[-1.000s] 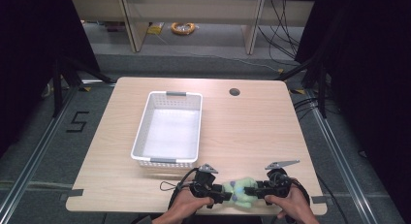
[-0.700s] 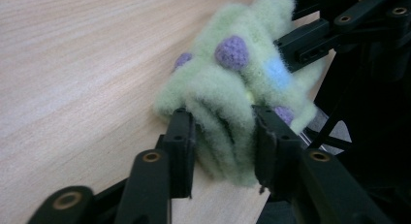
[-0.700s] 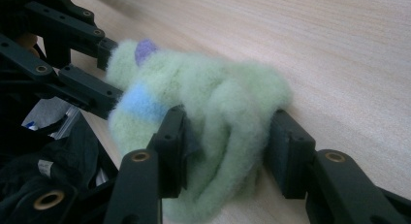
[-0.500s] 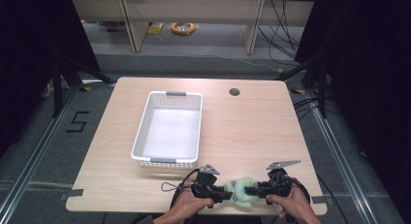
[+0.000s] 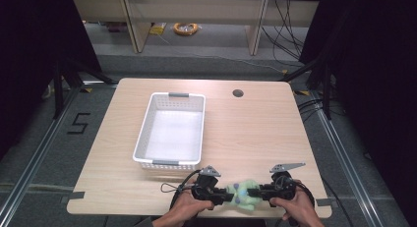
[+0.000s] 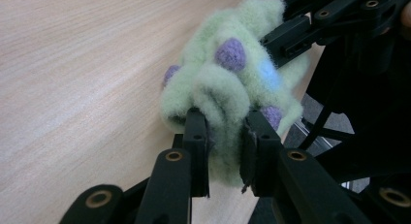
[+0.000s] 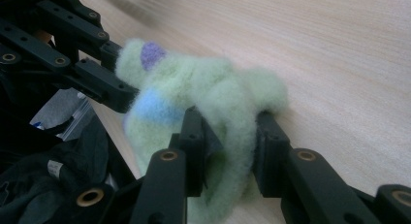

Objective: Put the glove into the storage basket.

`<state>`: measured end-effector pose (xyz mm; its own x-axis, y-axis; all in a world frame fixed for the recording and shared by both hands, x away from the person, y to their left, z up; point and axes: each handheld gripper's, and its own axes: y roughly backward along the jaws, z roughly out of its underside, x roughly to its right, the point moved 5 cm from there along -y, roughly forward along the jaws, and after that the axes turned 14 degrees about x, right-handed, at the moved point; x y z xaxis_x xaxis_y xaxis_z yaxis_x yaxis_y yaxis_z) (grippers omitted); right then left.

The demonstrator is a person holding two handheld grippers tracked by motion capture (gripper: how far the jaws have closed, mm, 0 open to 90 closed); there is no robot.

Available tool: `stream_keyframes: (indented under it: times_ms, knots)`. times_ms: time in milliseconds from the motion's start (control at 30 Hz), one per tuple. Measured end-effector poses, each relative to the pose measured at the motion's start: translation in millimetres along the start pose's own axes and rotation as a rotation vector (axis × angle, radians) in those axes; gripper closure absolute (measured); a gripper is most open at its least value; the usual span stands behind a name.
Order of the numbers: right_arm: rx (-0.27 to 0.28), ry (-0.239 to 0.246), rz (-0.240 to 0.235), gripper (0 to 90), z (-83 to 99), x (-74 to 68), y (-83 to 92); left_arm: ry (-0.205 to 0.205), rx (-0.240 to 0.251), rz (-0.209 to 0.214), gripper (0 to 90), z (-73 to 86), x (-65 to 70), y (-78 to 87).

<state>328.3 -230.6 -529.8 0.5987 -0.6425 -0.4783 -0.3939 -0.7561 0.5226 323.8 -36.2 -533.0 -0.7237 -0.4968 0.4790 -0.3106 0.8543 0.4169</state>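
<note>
At table's (image 5: pixel 275 133) near edge, both tongs (image 5: pixel 227 194) (image 5: pixel 253 192) just closing, clamped on fuzzy green sock (image 5: pixel 242 194); basket (image 5: pixel 143 138) apart.

left gripper (image 5: pixel 223 195): black linkage body, grey three-cornered plate on top, black cable looping away on the table's near side
right gripper (image 5: pixel 255 192): black, same build, grey three-cornered plate raised above it
fingers (image 6: pixel 196 136): flat black bars with small round screw holes
pivots: brass-coloured rings at the link joints
forearms: bare, no sleeves seen
</note>
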Motion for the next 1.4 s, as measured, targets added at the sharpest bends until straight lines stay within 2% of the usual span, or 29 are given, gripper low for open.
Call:
stream_keyframes:
  times_ms: [33,100,167,200,233,267,433,467,500,567,667,700,733,800,833,867,900,933,1000,1033,1067,1100,1133,1167,1200,1233,1300,1333,1400]
  knots:
    - [0.002,0.002,-0.004,71.5,-0.3,-0.5,0.1,0.0,0.001,0.001,74.5,-0.8,0.6,1.8]
    - [0.02,0.045,-0.014,71.9,-1.8,0.2,-1.2,-0.008,0.008,-0.001,74.5,-2.9,1.1,5.4]
    - [0.021,0.052,-0.011,72.2,-3.2,-3.2,-1.4,-0.01,0.013,0.001,74.5,-3.7,2.8,8.2]
    - [0.021,0.052,-0.011,72.2,-3.2,-3.2,-1.4,-0.015,0.006,0.014,74.5,-3.8,3.1,9.9]
    - [0.009,-0.005,-0.023,72.3,-2.3,-9.4,-0.8,-0.017,0.015,0.004,74.4,-4.5,3.7,10.9]
    - [0.024,0.047,-0.026,72.4,-4.2,-6.0,-1.8,-0.018,0.007,0.016,74.4,-4.9,3.6,12.6]
    - [0.031,0.066,-0.02,73.0,-10.5,-12.8,-3.0,-0.024,0.022,0.019,74.4,-7.9,2.8,20.5]
    - [0.04,0.077,-0.007,73.0,-12.4,-13.8,-3.2,-0.025,0.045,0.011,74.5,-9.0,2.9,22.1]
    - [0.029,0.042,-0.017,73.1,-13.6,-19.4,-2.7,-0.021,0.034,0.018,74.4,-9.7,2.7,24.6]
    - [0.039,0.056,-0.035,73.1,-17.7,-22.8,-3.3,-0.021,0.05,0.014,74.4,-12.4,2.9,29.9]
    - [0.054,0.081,-0.042,73.2,-27.1,-29.5,-3.1,-0.028,0.067,0.014,74.4,-18.7,3.5,40.1]
    - [0.062,0.105,-0.043,73.2,-31.3,-30.0,-3.2,-0.03,0.081,0.006,74.4,-21.3,3.9,43.1]
    - [0.061,0.086,-0.045,73.2,-34.4,-35.0,-3.0,-0.028,0.082,0.008,74.4,-24.2,3.9,46.9]
    - [0.075,0.135,-0.042,73.2,-43.5,-37.6,-4.4,-0.036,0.09,0.003,74.4,-30.7,3.3,54.5]
    - [0.083,0.134,-0.052,73.2,-47.5,-40.7,-5.8,-0.039,0.093,-0.004,74.3,-33.9,2.4,58.0]
    - [0.074,0.107,-0.054,73.2,-50.6,-45.6,-6.4,-0.037,0.098,0.003,74.3,-37.0,1.6,60.9]
    - [0.082,0.133,-0.047,73.2,-55.2,-46.1,-7.9,-0.035,0.099,-0.004,74.3,-40.1,0.6,64.1]
    - [0.082,0.128,-0.066,73.2,-59.0,-48.7,-9.8,-0.03,0.099,-0.012,74.2,-43.9,-1.0,68.3]
    - [0.085,0.156,-0.06,73.2,-67.2,-50.0,-11.9,-0.02,0.099,-0.018,74.2,-49.3,-4.3,73.9]
    - [0.078,0.132,-0.065,73.2,-70.2,-54.5,-12.7,-0.03,0.099,-0.013,74.2,-52.2,-6.3,76.5]
    - [0.077,0.138,-0.048,73.2,-73.9,-55.9,-13.6,-0.036,0.099,-0.02,74.2,-54.4,-8.4,78.8]
    - [0.078,0.146,-0.064,73.2,-77.4,-57.7,-16.3,-0.031,0.099,-0.026,74.2,-56.3,-10.2,80.8]
    - [0.077,0.175,-0.043,73.2,-81.7,-56.9,-17.7,-0.029,0.097,-0.026,74.2,-58.1,-11.8,82.9]
    - [0.066,0.159,-0.055,73.2,-84.1,-60.6,-19.8,-0.027,0.099,-0.029,74.1,-60.3,-13.3,85.5]
    - [0.071,0.178,-0.044,73.2,-88.2,-61.2,-22.0,-0.027,0.102,-0.036,74.2,-62.7,-14.7,88.5]
    - [0.06,0.163,-0.046,73.2,-91.4,-64.1,-23.2,-0.035,0.103,-0.035,74.2,-65.5,-16.9,91.6]
    - [0.069,0.189,-0.051,73.2,-100.4,-66.4,-27.3,-0.023,0.114,-0.042,74.2,-71.2,-19.2,98.3]
    - [0.069,0.189,-0.065,73.2,-104.8,-68.4,-29.4,-0.025,0.119,-0.047,74.2,-74.2,-21.0,101.8]
    - [0.07,0.199,-0.059,73.2,-114.5,-72.1,-32.7,-0.028,0.128,-0.055,74.2,-80.4,-25.0,109.5]
